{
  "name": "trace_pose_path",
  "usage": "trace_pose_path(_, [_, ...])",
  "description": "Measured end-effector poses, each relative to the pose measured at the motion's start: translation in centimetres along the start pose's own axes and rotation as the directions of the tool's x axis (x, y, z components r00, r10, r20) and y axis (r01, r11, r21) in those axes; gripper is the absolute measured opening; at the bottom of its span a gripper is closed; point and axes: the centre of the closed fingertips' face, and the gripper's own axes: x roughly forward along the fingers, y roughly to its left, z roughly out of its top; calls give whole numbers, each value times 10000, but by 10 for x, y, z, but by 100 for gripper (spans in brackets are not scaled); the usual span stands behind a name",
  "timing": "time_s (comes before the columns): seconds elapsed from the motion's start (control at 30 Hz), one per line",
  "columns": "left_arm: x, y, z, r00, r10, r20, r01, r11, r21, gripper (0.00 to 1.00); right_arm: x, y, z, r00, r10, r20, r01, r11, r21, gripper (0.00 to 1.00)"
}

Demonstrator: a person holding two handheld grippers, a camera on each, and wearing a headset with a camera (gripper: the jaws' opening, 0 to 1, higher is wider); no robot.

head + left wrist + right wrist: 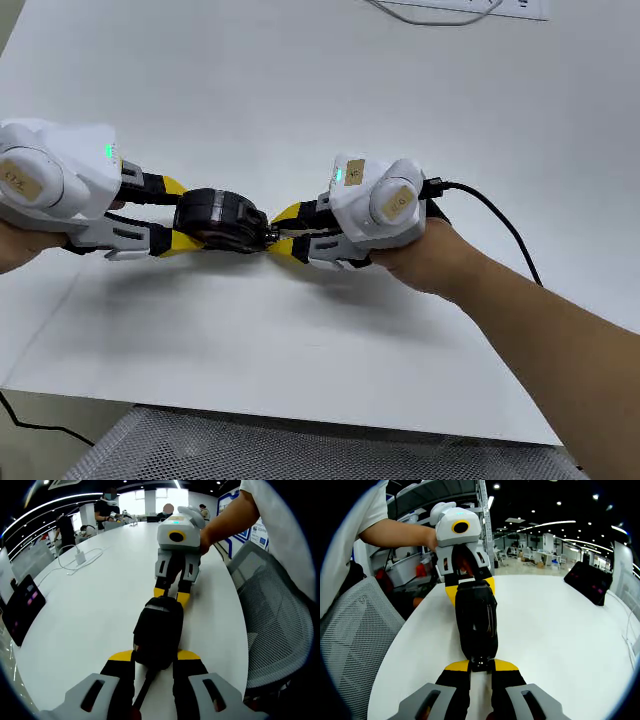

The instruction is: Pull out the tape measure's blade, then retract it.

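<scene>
Your left claw [175, 213] sits at the left of the head view. It is closed on the black tape measure [220, 218], with a yellow tip pressed to each side of the case. The case hangs just left of the frame's middle, over the white tabletop [300, 90]. Its shadow falls below it, toward the near edge, and you cannot tell whether the case touches the top.

Your right claw [283, 232] comes in from the right, narrowed almost to nothing, pinching the end hook [272, 238] at the case's mouth. The hook lies right against the case, and the two claws face each other tip to tip with the case between them.

In the right gripper view the case runs up the middle of the frame from your yellow tips to the left claw at the top. A black cable [500, 225] trails off the right claw toward the right edge of the head view.
</scene>
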Motion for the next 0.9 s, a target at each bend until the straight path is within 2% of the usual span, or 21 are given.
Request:
trace_pose_path(0.1, [0, 0, 0, 10000, 3, -24, -2, 9999, 130, 22, 1, 1, 0, 10000, -24, -25, 24, 9999, -144, 12])
trace_pose_path(0.43, [-1, -1, -1, 10000, 72, -56, -72, 10000, 45, 22, 0, 0, -1, 9998, -215, -29, 215, 9997, -130, 10])
trace_pose_path(0.6, [-1, -1, -1, 9999, 81, -80, -78, 9993, 375, 21, -1, 0, 0, 9998, -175, -31, 174, 9997, -146, 10])
trace_pose_path(0.67, [-1, -1, -2, 9999, 65, -81, -64, 9998, 179, 21, -2, 0, -1, 9999, -151, -35, 150, 9997, -201, 10])
trace_pose_path(0.9, [0, -1, -2, 10000, 46, -65, -45, 9999, 126, 21, -2, 0, 0, 9999, -160, -11, 160, 9997, -202, 10])
